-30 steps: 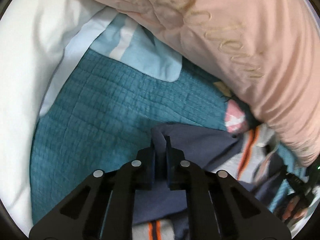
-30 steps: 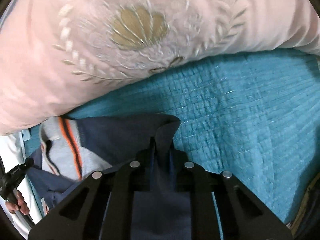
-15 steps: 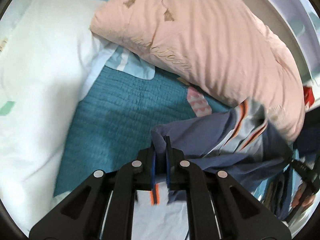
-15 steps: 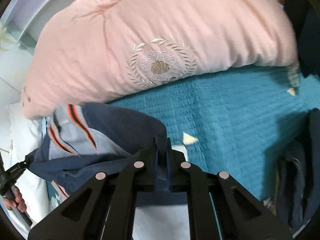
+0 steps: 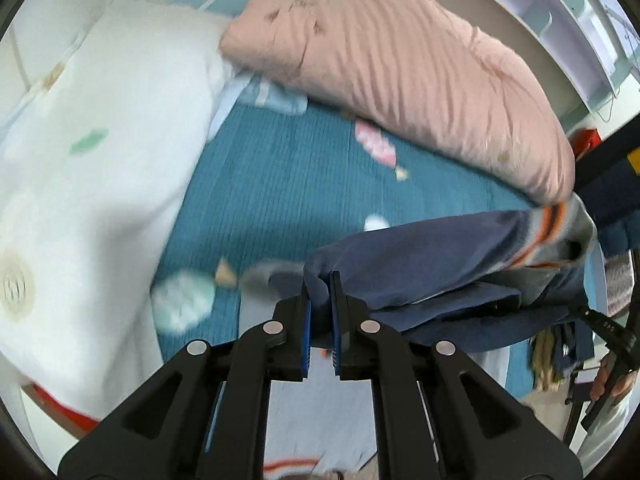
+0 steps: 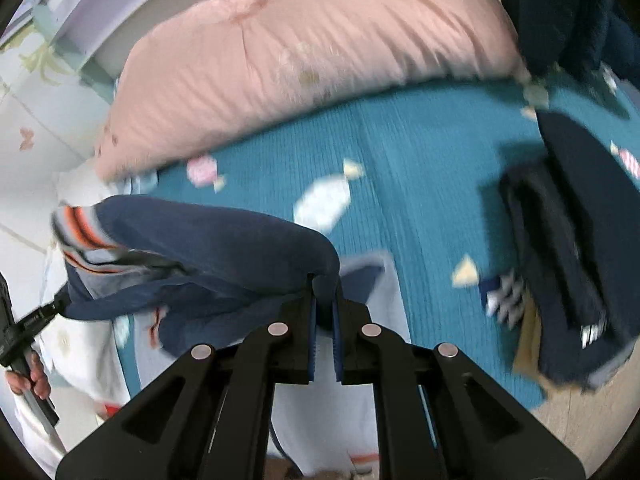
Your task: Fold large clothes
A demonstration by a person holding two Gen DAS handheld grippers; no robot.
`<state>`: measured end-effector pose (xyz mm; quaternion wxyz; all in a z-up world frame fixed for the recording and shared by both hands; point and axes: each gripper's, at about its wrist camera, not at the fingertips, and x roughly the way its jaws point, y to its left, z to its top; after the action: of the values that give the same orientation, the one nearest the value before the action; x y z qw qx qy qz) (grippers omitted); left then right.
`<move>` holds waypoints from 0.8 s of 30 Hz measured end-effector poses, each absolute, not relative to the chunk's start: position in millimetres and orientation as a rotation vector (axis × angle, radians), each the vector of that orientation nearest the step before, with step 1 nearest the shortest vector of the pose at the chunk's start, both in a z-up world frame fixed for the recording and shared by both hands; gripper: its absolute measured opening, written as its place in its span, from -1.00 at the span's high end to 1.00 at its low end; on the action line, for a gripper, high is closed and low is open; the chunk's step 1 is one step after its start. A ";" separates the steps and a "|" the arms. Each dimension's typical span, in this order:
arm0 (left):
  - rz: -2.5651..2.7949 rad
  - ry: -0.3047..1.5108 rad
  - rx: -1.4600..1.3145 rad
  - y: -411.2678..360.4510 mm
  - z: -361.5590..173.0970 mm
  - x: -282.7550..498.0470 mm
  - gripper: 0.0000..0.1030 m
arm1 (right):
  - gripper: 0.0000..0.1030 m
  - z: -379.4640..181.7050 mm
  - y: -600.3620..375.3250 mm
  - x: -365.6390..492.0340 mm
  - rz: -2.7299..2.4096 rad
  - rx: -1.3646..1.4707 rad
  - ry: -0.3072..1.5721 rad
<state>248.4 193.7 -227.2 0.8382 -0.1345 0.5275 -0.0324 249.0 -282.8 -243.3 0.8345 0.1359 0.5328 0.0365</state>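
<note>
Above teal bed [image 5: 288, 184]: navy garment [image 5: 420, 264] lifted.
Left gripper [image 5: 320, 300] and right gripper [image 6: 325, 300] jaws each clamped on its edge; pink pillow [image 6: 312, 48] at 12 o'clock.

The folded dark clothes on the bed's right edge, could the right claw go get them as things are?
Probably not yet. The right claw is shut on the navy garment, as is the left claw. The path over the teal quilt to the dark clothes looks free.

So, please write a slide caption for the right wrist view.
Right gripper pinching a navy garment above the teal bedspread.
</note>
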 end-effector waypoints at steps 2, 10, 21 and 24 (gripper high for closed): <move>-0.063 1.158 -0.274 193.1 -250.5 217.7 0.86 | 0.88 -263.0 -283.6 222.2 0.064 0.285 1.150; 0.009 1.368 -0.262 193.0 -367.4 142.5 0.86 | 0.69 -375.0 -296.5 156.0 -0.035 0.317 1.357; 0.020 1.246 -0.182 197.2 -307.0 115.3 0.84 | 0.18 -320.3 -316.0 129.4 -0.060 0.341 1.293; -0.002 1.221 -0.189 193.6 -295.2 120.4 0.84 | 0.18 -311.9 -315.3 132.4 -0.043 0.357 1.243</move>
<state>120.4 193.6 -295.2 0.8152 -0.0887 0.5724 -0.0011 132.4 -315.3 -311.9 0.7979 0.1662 0.5791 -0.0198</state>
